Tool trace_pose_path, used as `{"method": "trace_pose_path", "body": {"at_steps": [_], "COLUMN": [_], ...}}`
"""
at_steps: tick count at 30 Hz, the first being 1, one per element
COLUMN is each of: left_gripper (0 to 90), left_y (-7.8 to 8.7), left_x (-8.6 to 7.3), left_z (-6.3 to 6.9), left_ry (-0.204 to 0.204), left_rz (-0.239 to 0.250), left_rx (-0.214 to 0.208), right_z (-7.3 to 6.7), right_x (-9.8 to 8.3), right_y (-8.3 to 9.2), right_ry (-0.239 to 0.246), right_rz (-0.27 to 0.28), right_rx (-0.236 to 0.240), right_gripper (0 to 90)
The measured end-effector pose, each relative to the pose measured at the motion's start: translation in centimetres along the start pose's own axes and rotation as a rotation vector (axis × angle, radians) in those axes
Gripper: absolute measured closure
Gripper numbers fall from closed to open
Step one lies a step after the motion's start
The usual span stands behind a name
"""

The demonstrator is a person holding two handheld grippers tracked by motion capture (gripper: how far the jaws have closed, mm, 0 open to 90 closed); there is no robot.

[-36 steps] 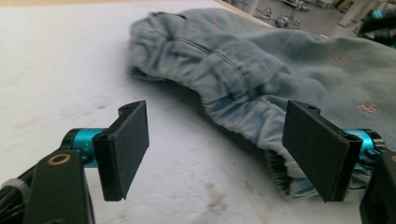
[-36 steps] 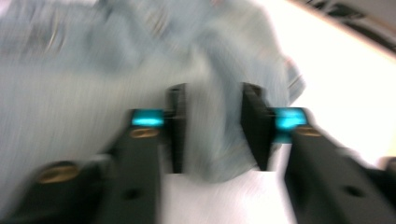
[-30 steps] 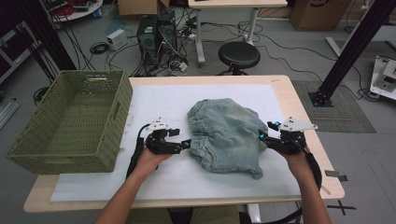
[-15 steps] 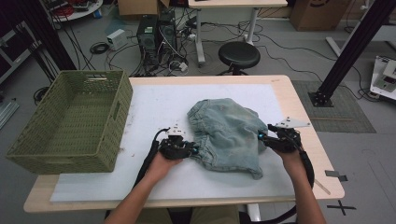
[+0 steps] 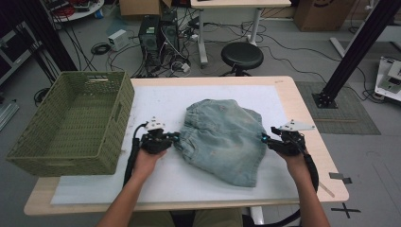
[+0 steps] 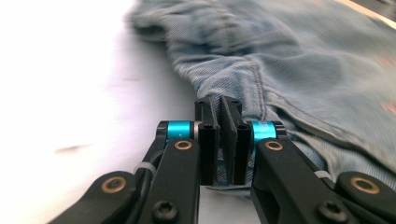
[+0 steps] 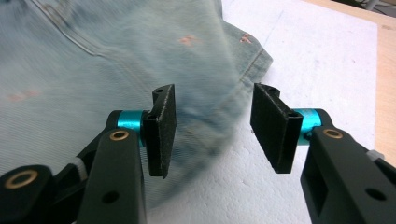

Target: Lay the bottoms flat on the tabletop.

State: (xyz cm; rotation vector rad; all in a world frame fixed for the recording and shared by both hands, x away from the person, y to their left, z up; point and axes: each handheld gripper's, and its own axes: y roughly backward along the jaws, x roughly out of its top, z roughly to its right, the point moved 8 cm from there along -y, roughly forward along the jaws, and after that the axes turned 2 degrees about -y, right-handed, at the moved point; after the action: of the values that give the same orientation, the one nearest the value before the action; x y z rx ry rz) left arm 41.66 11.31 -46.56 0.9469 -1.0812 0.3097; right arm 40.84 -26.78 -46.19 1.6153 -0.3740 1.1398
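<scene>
A pair of pale blue denim shorts (image 5: 222,137) lies crumpled on the white mat (image 5: 161,101) in the middle of the table. My left gripper (image 5: 174,138) is at the shorts' left edge. In the left gripper view its jaws (image 6: 220,135) have just been closing and now pinch a fold of the denim (image 6: 303,60) hem. My right gripper (image 5: 265,139) sits at the shorts' right edge. Its jaws (image 7: 212,126) have closed a little but stand apart, with the denim (image 7: 93,60) edge between them and neither pad touching it.
A green woven basket (image 5: 71,156) stands empty at the table's left end, overhanging the edge. Bare white mat lies in front of and behind the shorts. Beyond the table's far edge are a black stool (image 5: 241,56), computer cases and cables on the floor.
My left gripper moved right to the shorts' left edge and its jaws closed on the fabric. The shorts' left side has been tugged flatter. The right gripper stayed almost in place.
</scene>
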Motion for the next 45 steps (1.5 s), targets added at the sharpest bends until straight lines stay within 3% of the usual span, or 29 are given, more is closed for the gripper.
{"method": "trace_pose_path", "body": {"at_steps": [2, 3, 6, 8, 10, 16, 19, 25, 28, 29, 30, 31, 35, 37, 39, 40, 42, 45], "left_gripper": [85.5, 85.6, 85.6, 85.6, 85.6, 85.6, 85.9, 85.6, 83.8, 81.3, 72.2, 61.8, 55.1, 54.0, 53.1, 52.9, 52.2, 51.8], "left_y": [0.8, 0.8, 1.5, 1.6, 1.9, 2.1, 2.2, 2.0, 1.9, 1.9, 1.9, 1.8, 1.9, 1.8, 1.7, 1.7, 1.6, 1.6], "left_x": [0.3, 0.3, 0.4, 0.4, 0.5, 0.4, 0.3, 0.1, 0.1, 0.1, 0.1, 0.1, -0.2, -0.3, -0.3, -0.4, -0.4, -0.6], "left_z": [-1.6, -1.6, -3.7, -4.1, -5.4, -6.6, -7.6, -7.7, -7.6, -7.5, -7.5, -7.4, -7.1, -6.5, -6.1, -6.0, -5.9, -5.8], "left_ry": [0.033, 0.033, 0.050, 0.054, 0.084, 0.090, 0.097, 0.101, 0.104, 0.113, 0.113, 0.132, 0.133, 0.119, 0.106, 0.104, 0.101, 0.095], "left_rz": [0.024, 0.024, 0.035, 0.035, 0.060, 0.066, 0.072, 0.073, 0.086, 0.103, 0.103, 0.110, 0.114, 0.112, 0.110, 0.108, 0.104, 0.092], "left_rx": [0.050, 0.050, 0.135, 0.150, 0.202, 0.255, 0.307, 0.300, 0.278, 0.261, 0.261, 0.243, 0.226, 0.206, 0.204, 0.200, 0.198, 0.193], "right_z": [0.0, 0.0, -0.1, -0.2, -0.1, 0.5, 1.3, 1.8, 1.8, 1.7, 1.6, 1.5, 0.4, 0.0, -0.3, -0.4, -0.5, -0.1], "right_x": [0.0, -0.1, 0.0, 0.1, 0.3, 1.0, 1.3, 1.5, 1.9, 2.0, 2.1, 2.1, 2.2, 2.4, 2.5, 2.6, 2.5, 2.2], "right_y": [-0.1, -0.2, -0.5, -0.8, -1.1, -2.5, -3.9, -5.8, -6.9, -7.3, -7.7, -8.1, -10.1, -10.7, -10.9, -10.8, -10.7, -10.1], "right_ry": [-0.003, -0.004, -0.010, 0.001, 0.006, -0.002, -0.039, -0.079, -0.113, -0.114, -0.113, -0.102, -0.036, 0.006, 0.021, 0.045, 0.093, 0.070], "right_rz": [-0.004, -0.008, -0.016, -0.020, -0.026, -0.040, -0.053, -0.067, -0.049, -0.048, -0.052, -0.064, -0.110, -0.137, -0.140, -0.140, -0.162, -0.182], "right_rx": [-0.003, -0.011, -0.011, -0.020, -0.030, -0.051, -0.062, -0.067, -0.035, -0.028, -0.020, -0.016, 0.004, -0.012, 0.012, 0.021, 0.001, 0.002], "right_gripper": [52.7, 52.8, 54.0, 54.2, 55.9, 56.8, 57.2, 57.1, 56.2, 56.0, 55.7, 55.5, 58.2, 63.1, 73.5, 87.3, 88.6, 89.0]}}
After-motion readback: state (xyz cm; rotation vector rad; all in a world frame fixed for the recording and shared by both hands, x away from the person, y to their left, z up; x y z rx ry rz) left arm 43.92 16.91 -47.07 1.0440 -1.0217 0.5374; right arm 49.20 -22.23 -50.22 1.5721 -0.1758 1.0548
